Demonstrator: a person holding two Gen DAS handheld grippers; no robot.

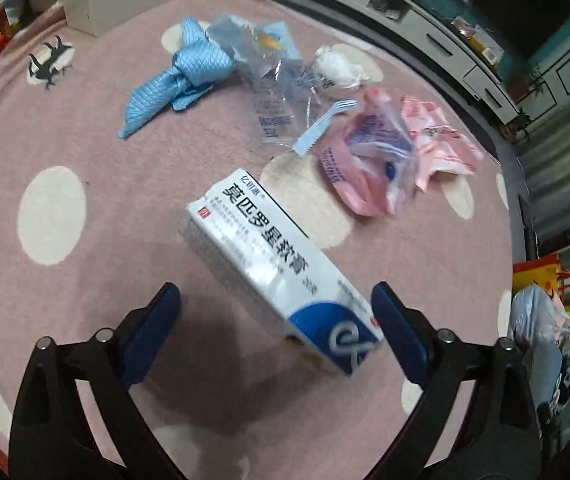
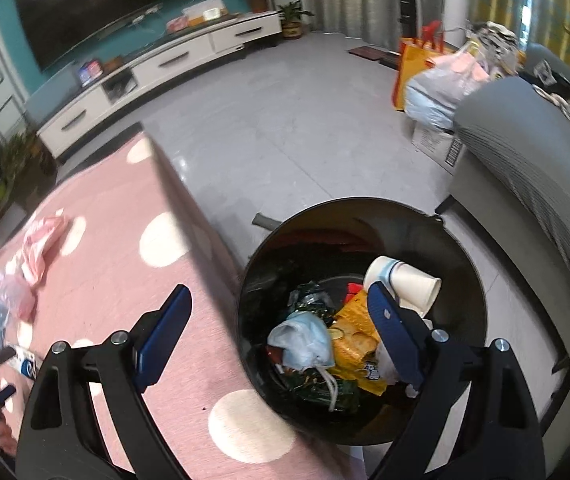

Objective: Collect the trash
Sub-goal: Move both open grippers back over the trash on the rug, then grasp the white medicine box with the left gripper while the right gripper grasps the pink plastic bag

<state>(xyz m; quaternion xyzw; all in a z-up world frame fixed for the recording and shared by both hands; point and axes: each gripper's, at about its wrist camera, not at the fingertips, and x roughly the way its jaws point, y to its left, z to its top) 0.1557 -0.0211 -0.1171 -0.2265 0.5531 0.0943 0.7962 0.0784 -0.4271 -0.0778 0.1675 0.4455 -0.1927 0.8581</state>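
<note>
Two grippers were in my hands, and both stood wide open with nothing clamped. My left gripper (image 1: 277,312) pointed down at a pink cloth with cream dots (image 1: 85,152). A white and blue carton (image 1: 281,272) lay aslant between its jaws; the carton's blue end sat close beside the right-hand pad, though I could not tell whether they touched, and the left-hand pad stood clear of it. Ahead of the jaws lay more trash: a knotted blue rag (image 1: 181,80), clear wrappers (image 1: 273,92), a white wad (image 1: 339,66) and pink wrappers (image 1: 401,152).

My right gripper (image 2: 281,312) hung over a round black bin (image 2: 465,264). Inside the bin, between and below the jaws, were a paper cup (image 2: 413,284), a yellow packet (image 2: 359,336) and a pale blue mask (image 2: 305,340). The left-hand jaw stood over the pink cloth's edge.
</note>
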